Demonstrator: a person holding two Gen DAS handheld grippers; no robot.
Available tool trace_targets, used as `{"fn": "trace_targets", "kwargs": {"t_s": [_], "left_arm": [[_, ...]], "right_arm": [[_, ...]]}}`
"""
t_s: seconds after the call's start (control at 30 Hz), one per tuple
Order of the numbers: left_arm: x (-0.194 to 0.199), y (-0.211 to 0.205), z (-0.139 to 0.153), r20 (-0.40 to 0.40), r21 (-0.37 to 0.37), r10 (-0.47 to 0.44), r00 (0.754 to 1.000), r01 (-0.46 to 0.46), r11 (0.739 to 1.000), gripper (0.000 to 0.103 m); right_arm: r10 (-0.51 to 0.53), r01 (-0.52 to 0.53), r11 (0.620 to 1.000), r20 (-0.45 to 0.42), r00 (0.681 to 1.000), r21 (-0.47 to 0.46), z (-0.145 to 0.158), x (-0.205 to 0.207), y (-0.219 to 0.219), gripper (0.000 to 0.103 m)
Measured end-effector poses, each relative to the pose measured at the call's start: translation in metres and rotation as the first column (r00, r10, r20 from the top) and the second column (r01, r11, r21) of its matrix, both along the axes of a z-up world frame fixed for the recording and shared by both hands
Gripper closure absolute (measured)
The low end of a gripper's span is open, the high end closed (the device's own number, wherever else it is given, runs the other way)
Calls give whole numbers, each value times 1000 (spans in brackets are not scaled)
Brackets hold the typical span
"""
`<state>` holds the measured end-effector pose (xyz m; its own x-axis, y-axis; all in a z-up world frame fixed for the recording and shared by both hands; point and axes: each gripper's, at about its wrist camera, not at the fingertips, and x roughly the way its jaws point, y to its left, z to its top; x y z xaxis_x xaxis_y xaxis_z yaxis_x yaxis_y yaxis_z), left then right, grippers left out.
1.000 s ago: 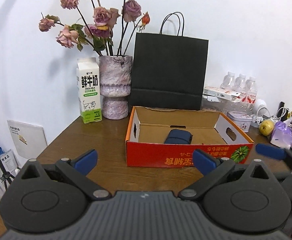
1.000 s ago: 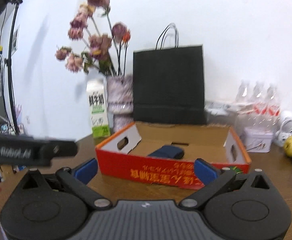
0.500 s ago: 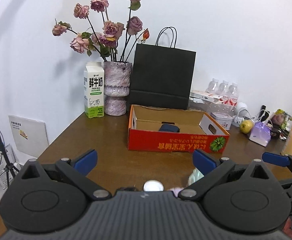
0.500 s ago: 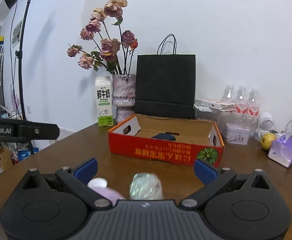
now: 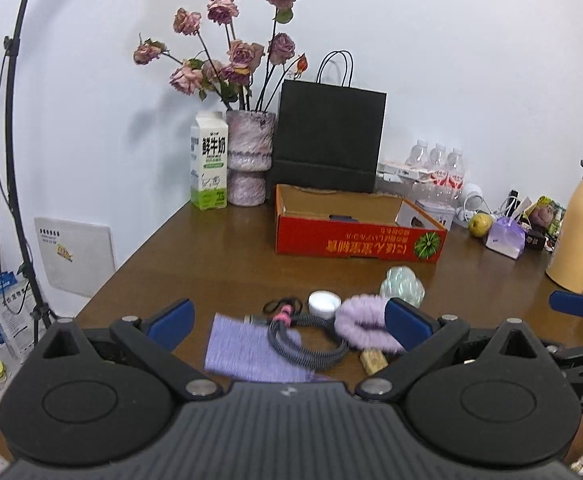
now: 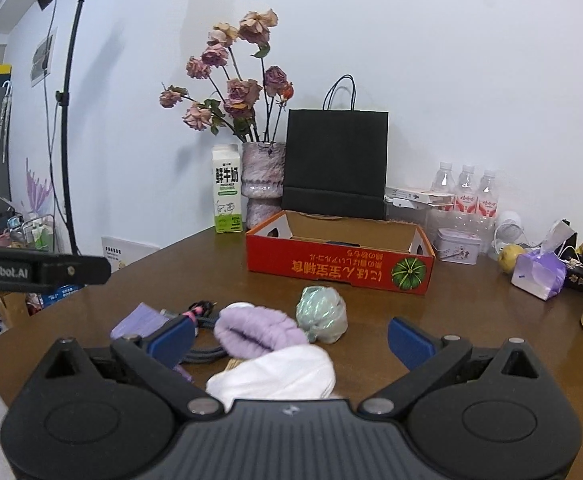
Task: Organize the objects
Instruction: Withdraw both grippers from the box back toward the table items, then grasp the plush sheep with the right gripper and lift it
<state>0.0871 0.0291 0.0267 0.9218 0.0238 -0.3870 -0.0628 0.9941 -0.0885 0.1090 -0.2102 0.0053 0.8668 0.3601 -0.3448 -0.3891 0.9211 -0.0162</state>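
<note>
Roughly early stage, judging by the layout: only one dark blue item sits inside the red cardboard box, barely visible over the front wall; everything else is loose on the wooden table in front of it. Loose pile, near edge: purple fuzzy scrunchie, iridescent green wrapped ball just beside it, white soft bundle closest to right camera, coiled braided cable with pink tie, black hair ties, small white round lid, flat purple cloth, small tan block. Cable overlaps the cloth; scrunchie touches the cable end.

Left gripper jaws spread wide, holding nothing, hovering over cloth and cable. Right gripper also spread wide, empty, above scrunchie and white bundle.

Left to do, likely: most of the pile goes into the box, so most of the job remains. No item is grasped now.

Background, not in play: milk carton, vase with dried roses, black paper bag, water bottles, yellow thermos.
</note>
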Motion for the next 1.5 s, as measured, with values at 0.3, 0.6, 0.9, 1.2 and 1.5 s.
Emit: {"fn": "trace_targets", "kwargs": {"t_s": [0.3, 0.6, 0.9, 1.2, 1.5], "left_arm": [[-30, -1, -10, -17, 22, 9, 1000, -9, 1000, 0], [-53, -6, -33, -68, 3, 26, 997, -26, 1000, 0], [-62, -15, -43, -87, 41, 6, 996, -2, 999, 0], [-62, -16, -56, -93, 27, -10, 996, 12, 1000, 0], [-51, -5, -71, -126, 20, 16, 992, -14, 1000, 0]], "right_arm": [[2, -2, 1000, 2, 1000, -2, -5, -37, -1, 0], [16, -16, 1000, -40, 999, 0, -19, -57, -5, 0], [-27, 28, 1000, -82, 996, 10, -31, -65, -11, 0], [-23, 23, 1000, -115, 993, 4, -51, -60, -5, 0], [-115, 109, 993, -161, 980, -46, -68, -25, 26, 0]]}}
